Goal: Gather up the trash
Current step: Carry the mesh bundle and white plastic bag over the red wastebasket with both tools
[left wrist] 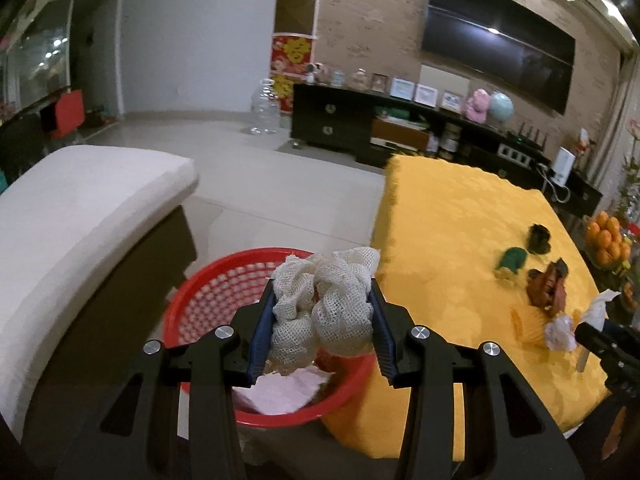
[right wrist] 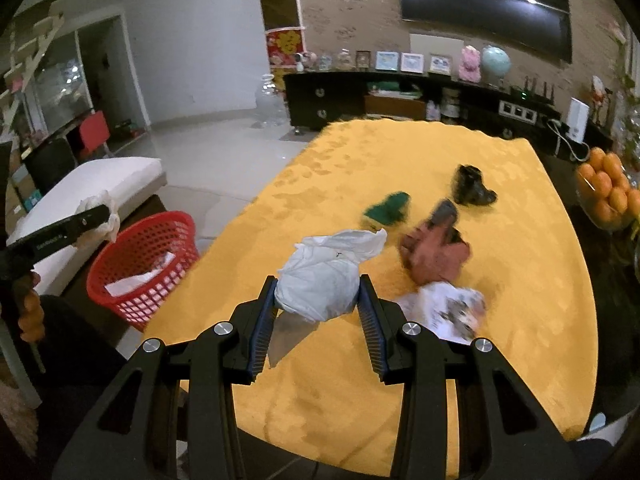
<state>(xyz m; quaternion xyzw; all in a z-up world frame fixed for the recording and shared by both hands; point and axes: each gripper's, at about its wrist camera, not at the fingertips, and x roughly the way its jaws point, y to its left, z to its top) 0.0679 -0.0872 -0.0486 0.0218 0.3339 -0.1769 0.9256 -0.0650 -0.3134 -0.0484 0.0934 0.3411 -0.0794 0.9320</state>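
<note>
The left gripper (left wrist: 323,312) pinches a crumpled white mesh wad (left wrist: 326,304) above the red perforated plastic basket (left wrist: 208,292) (paper already inside), beside the yellow-clothed table's (right wrist: 360,152) left edge. The right gripper (right wrist: 316,300) clamps a balled white tissue (right wrist: 320,284) over the near edge. Brown, green, black and printed scraps remain mid-table.

Pale tiled floor (left wrist: 256,168), a dark media cabinet (left wrist: 332,120) beneath a wall-mounted television (left wrist: 496,44), white sofa (left wrist: 80,208).

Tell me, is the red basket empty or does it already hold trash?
Not empty. The red basket stands upright beside the table, with white crumpled paper showing inside.
</note>
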